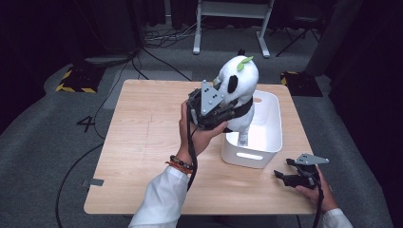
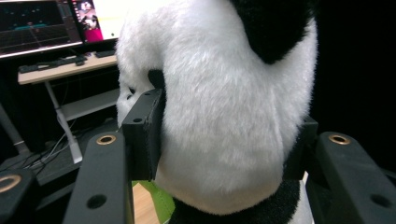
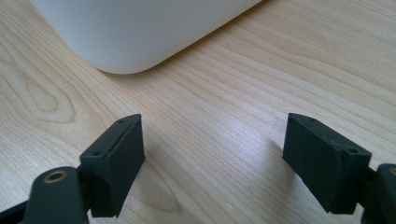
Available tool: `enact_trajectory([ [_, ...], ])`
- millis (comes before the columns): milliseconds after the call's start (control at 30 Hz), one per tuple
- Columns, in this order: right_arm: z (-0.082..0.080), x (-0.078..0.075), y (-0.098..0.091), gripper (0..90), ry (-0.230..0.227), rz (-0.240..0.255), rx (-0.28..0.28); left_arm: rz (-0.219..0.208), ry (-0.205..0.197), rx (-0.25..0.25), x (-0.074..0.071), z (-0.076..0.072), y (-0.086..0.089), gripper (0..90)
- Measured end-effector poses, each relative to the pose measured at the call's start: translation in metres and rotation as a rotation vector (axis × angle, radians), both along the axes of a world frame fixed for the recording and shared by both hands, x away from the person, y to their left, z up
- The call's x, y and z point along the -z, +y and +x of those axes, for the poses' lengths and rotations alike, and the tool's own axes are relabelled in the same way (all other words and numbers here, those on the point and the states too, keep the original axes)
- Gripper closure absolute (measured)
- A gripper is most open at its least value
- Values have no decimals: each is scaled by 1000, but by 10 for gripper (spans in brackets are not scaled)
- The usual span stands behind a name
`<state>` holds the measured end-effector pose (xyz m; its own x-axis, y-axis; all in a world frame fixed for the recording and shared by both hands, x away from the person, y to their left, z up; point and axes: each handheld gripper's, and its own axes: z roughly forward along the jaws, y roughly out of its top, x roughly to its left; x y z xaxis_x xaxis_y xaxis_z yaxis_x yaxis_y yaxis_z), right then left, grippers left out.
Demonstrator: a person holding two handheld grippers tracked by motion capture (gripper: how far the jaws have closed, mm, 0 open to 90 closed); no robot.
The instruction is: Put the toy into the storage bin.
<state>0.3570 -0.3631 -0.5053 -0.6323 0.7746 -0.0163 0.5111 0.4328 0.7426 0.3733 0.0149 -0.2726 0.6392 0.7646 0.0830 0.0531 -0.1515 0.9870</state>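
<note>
The left hand-held gripper (image 1: 227, 110) clamps the plush panda (image 1: 236, 85) by its head above the white bin (image 1: 266, 142), while the right hand-held gripper (image 1: 284, 175) rests wide open on the table (image 1: 142, 156) beside the bin.

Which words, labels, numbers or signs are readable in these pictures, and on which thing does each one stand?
"4": a dark mark on the grey floor left of the table, shaped like that digit.
Monitors behind the plush panda: graphs and pictures, any text too small and blurred to read.
Panda, white bin, both grippers: no readable text.
</note>
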Motion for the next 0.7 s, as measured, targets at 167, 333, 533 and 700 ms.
enact_trajectory([
  [167,0,0,0,204,1,1,0,-11,4,27,3,0,-14,445],
  [333,0,0,0,205,1,1,0,-6,17,62,10,2,-29,443],
  [533,0,0,0,205,1,1,0,-9,36,84,20,5,-47,439],
  [700,0,0,0,205,0,1,0,4,50,96,30,6,-60,435],
])
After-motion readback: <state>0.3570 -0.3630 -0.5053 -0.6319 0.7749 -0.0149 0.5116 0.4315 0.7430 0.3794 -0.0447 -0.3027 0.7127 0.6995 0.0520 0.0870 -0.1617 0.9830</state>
